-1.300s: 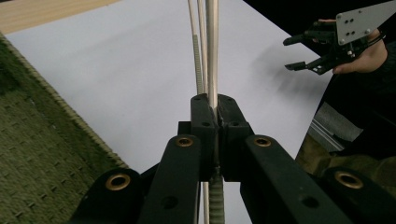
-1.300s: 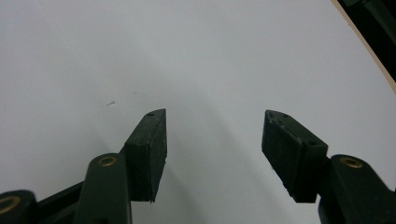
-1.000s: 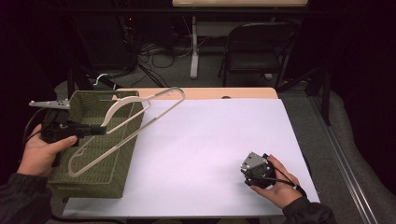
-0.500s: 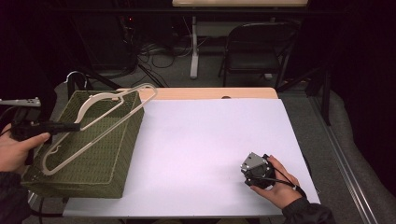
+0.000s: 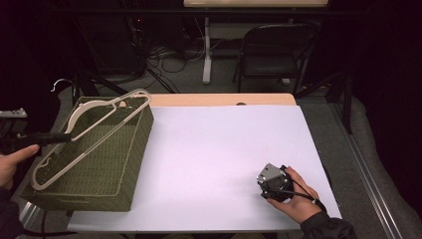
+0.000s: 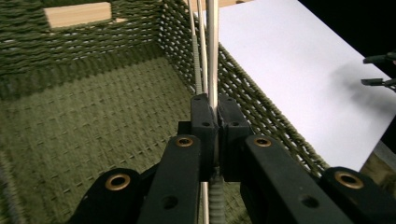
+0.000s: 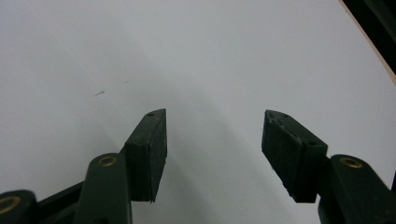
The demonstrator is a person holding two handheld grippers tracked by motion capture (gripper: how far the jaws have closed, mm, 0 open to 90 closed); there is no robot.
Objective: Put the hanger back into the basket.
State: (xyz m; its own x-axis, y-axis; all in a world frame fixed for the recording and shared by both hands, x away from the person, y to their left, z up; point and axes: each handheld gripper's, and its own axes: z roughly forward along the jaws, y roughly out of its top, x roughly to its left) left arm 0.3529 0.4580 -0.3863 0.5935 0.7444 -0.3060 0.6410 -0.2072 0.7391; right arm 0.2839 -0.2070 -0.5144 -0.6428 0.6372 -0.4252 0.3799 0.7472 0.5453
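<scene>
A pale plastic clothes hanger (image 5: 102, 122) with a metal hook (image 5: 61, 83) lies slanted across the top of a green woven basket (image 5: 135, 149) at the table's left. My left gripper (image 5: 63, 136) comes in from the left edge and is shut on the hanger's lower bar. In the left gripper view the pads (image 6: 204, 122) pinch the hanger's pale rod (image 6: 212, 46) above the basket's floor (image 6: 93, 121); a thinner rod and a ribbed one run beside it. My right gripper (image 5: 272, 180) rests on the white table top at the near right, open, with nothing between its fingertips (image 7: 212, 140).
The white table top (image 5: 224, 144) stretches between the basket and the right hand. A wooden strip (image 5: 219, 99) edges the far side. Behind the table stand a folding chair (image 5: 276, 55), cables and table legs on the floor.
My left hand has drawn back toward the left edge with the hanger. The basket's near end has swung left with it. The right hand has not moved.
</scene>
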